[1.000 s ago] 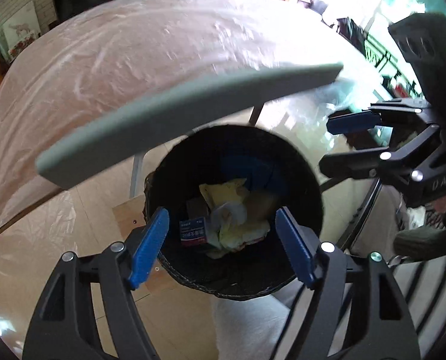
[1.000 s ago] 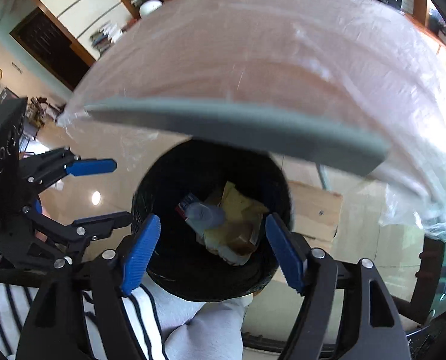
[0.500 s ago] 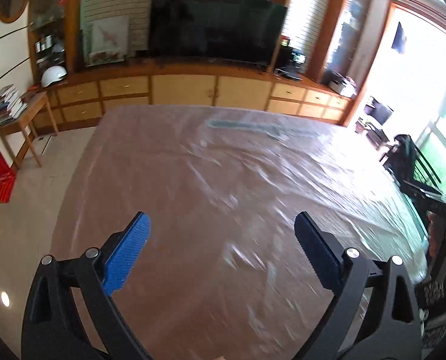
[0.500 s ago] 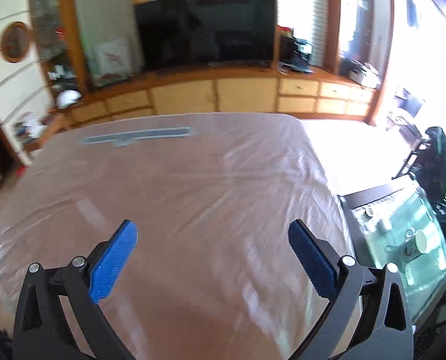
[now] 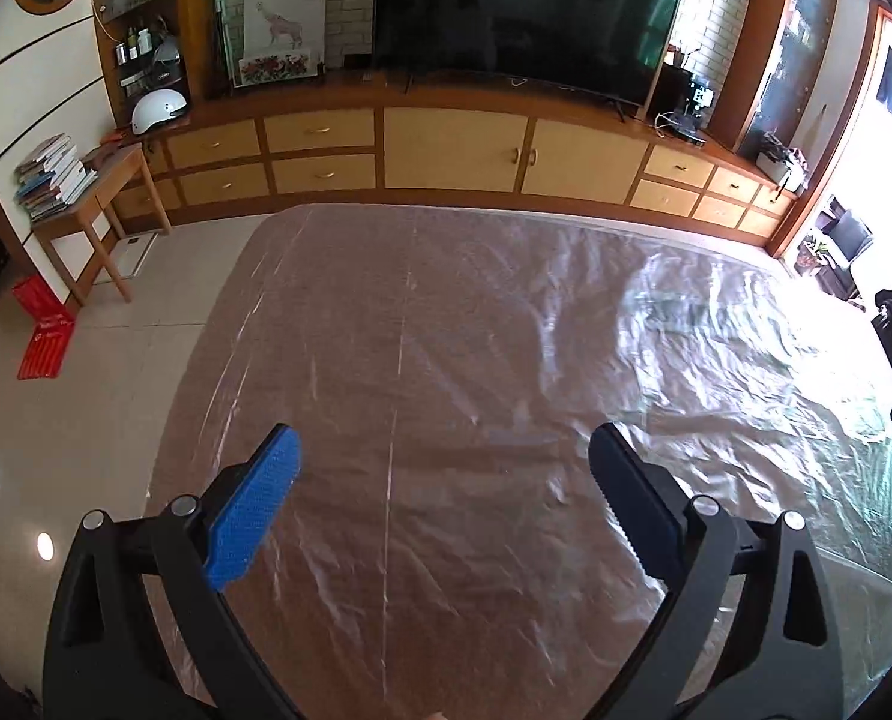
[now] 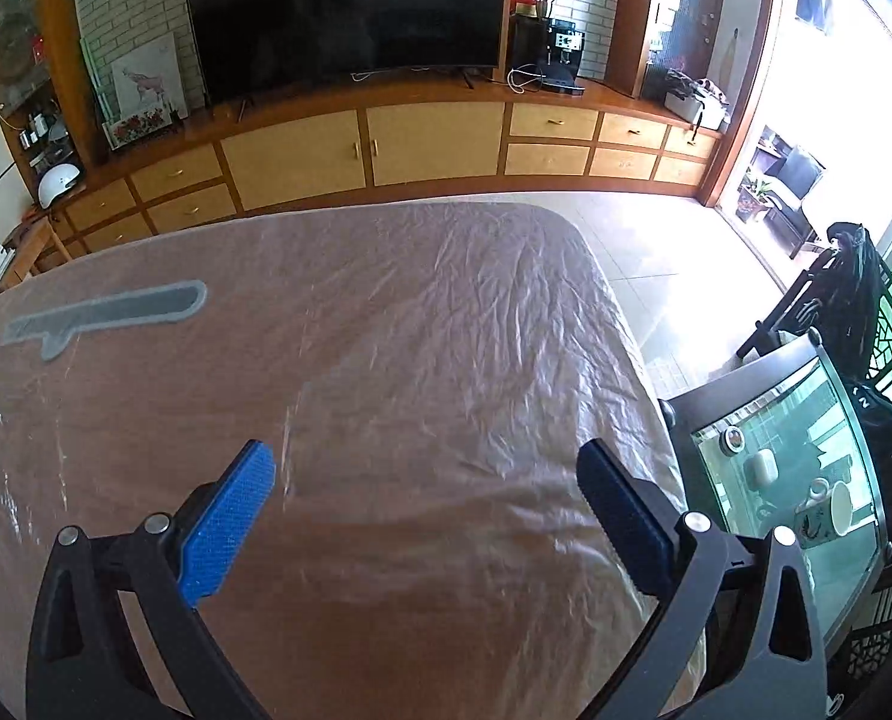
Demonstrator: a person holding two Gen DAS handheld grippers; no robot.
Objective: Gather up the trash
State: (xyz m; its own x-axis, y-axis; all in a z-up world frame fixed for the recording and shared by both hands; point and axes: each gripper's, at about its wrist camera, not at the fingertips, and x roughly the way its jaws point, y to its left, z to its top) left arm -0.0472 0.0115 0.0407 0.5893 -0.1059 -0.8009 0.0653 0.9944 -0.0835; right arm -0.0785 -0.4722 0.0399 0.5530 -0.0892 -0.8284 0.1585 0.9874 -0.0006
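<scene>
One white mug (image 6: 840, 507), contents unclear.

Television (image 5: 524, 12) above wooden cabinets (image 5: 446, 150); tiled floor (image 5: 86, 396), bright daylight.

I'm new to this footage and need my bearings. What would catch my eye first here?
A big table under crinkled clear plastic sheeting fills the middle of both views, bare except for a flat grey strip at its far left in the right wrist view. Behind it, a large dark television stands on a long wooden cabinet. Both the left gripper and right gripper are open and empty.
</scene>
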